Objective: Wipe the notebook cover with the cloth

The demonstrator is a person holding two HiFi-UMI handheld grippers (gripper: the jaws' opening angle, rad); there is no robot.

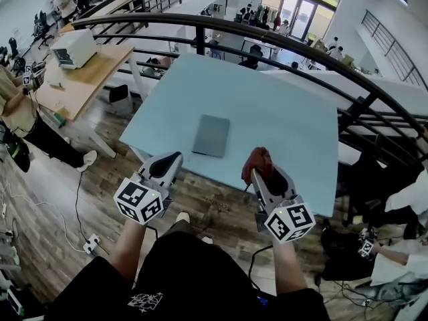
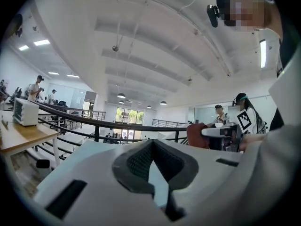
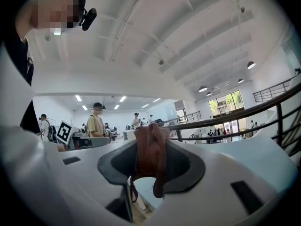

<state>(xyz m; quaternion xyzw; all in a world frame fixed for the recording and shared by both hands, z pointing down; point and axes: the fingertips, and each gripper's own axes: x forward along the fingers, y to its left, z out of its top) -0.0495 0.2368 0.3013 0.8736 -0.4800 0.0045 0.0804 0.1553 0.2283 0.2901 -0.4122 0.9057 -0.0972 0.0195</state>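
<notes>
**Notebook**: one. Closed and lying flat on the table, toward the edge nearest me. The cover is grey and looks plain, though it is too small in the head view to be sure of any marking. Nothing touches it.

**Cloth**: one. Reddish-brown and bunched into a crumpled wad. It is held up at the table's near edge, to the right of the notebook and apart from it. In the right gripper view a loose fold of the cloth hangs down between the jaws.

**Right gripper**: one, in my right hand. Its jaws are closed on the cloth, which is pinched between the dark pads.

**Left gripper**: one, in my left hand. It is raised just short of the table's near edge, left of the notebook. In its own view the left gripper has its jaw tips together with nothing between them.

**Table**: one, with a pale blue top carrying only the notebook.

**Railing**: one, black and curved, running behind the table.
</notes>
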